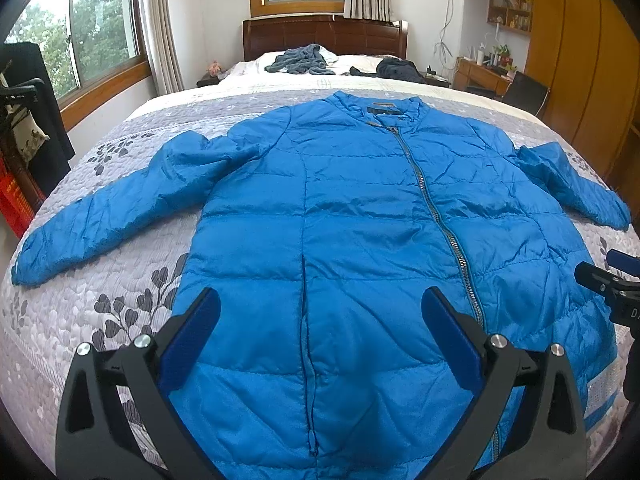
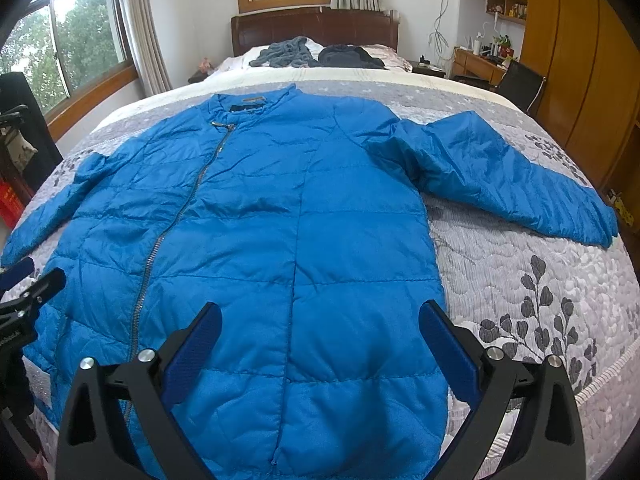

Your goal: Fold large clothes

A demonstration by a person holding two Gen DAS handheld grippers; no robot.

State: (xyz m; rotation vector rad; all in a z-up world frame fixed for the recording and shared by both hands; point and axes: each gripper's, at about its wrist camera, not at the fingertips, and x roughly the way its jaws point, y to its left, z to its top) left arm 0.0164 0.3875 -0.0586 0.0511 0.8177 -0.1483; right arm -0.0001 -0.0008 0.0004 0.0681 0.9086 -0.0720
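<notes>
A blue quilted jacket [image 1: 340, 208] [image 2: 256, 208] lies flat and zipped on the bed, front up, collar toward the headboard, both sleeves spread outward. My left gripper [image 1: 320, 300] hovers open above the jacket's lower left half, nothing between its fingers. My right gripper [image 2: 320, 314] hovers open above the lower right half, near the side hem, also holding nothing. In the left wrist view the right gripper [image 1: 612, 280] shows at the right edge; in the right wrist view the left gripper [image 2: 24, 288] shows at the left edge.
The bed carries a grey quilt with leaf prints [image 1: 100, 304] [image 2: 540, 300]. Dark clothes [image 1: 304, 62] [image 2: 348, 56] lie piled near the wooden headboard. A red crate [image 1: 16, 200] stands left of the bed; a desk, chair [image 2: 520, 84] and wardrobe stand on the right.
</notes>
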